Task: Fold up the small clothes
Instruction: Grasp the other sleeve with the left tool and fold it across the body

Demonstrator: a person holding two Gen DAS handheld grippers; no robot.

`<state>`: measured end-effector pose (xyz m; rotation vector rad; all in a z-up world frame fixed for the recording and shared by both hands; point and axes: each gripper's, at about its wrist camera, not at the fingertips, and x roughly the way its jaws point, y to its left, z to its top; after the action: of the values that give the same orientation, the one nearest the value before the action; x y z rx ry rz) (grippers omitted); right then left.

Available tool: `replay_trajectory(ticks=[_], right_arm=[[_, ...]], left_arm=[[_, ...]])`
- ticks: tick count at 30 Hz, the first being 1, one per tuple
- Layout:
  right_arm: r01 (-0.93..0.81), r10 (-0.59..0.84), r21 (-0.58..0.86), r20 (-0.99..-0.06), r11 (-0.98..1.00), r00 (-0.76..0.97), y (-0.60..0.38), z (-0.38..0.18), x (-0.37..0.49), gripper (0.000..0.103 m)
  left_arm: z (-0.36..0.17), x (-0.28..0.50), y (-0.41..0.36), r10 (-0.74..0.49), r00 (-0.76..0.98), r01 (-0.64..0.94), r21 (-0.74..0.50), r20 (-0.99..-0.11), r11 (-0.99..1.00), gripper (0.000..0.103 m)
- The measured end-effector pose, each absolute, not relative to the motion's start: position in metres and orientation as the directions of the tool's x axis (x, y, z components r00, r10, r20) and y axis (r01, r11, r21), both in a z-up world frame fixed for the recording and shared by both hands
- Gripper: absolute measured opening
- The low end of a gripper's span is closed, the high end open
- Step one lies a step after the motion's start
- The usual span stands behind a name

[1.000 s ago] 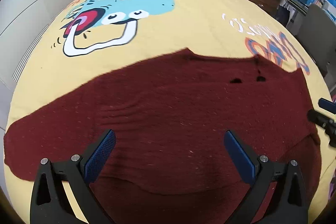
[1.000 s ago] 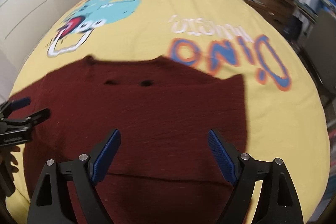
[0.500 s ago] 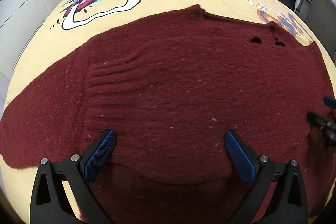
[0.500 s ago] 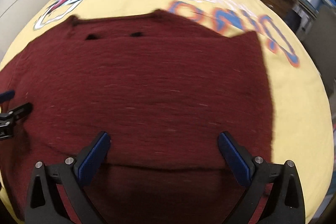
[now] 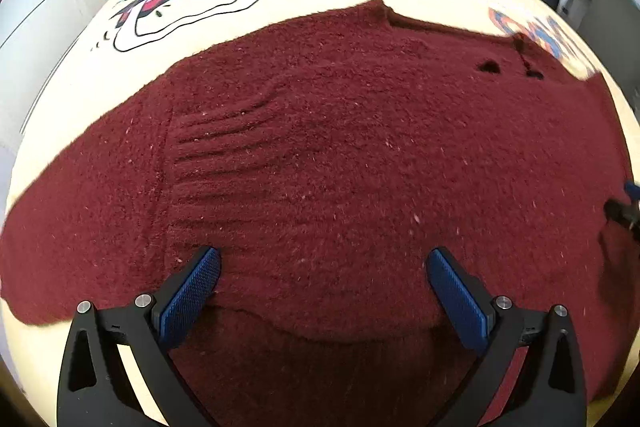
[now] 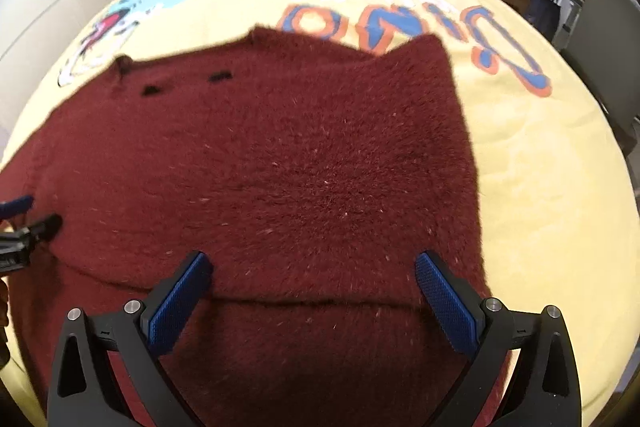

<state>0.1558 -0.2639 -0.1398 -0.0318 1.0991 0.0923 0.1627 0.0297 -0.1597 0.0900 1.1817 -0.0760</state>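
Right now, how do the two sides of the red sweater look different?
The sweater's left side has its sleeve stretched outward across the yellow bedspread; the right side ends in a straight edge, with no sleeve sticking out. The left shows ribbed lines; the right looks plain. Both lie flat.

the left gripper (image 5: 322, 269) hangs low with its blue-padded fingers (image 5: 188, 301) spread wide, gripping nothing. the right gripper (image 6: 314, 273) is alongside it, its fingers (image 6: 446, 307) equally wide apart.
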Motion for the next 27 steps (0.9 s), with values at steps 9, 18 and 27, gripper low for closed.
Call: replay_trajectory(ticks=[9,18,27], right_arm=[[-0.082,0.057,0.021,-0.884,0.996,0.465,-0.272,-0.106,0.115,0.102],[-0.029,0.026,0.014,-0.885,0.999,0.465,-0.291,-0.095,0.093,0.102],[-0.002,-0.021,-0.025,-0.903,1.0,0.429,-0.3,-0.104,0.09,0.102]], left_arm=[[-0.116,0.135,0.127,0.006,0.422,-0.11,-0.045,-0.906,0.993,0.102],[-0.108,0.082,0.305,0.15,0.391,-0.561,-0.105,-0.908,0.821,0.102],[-0.149,0.059,0.424,0.123,0.308,-0.843,-0.21,-0.943,0.495,0.101]])
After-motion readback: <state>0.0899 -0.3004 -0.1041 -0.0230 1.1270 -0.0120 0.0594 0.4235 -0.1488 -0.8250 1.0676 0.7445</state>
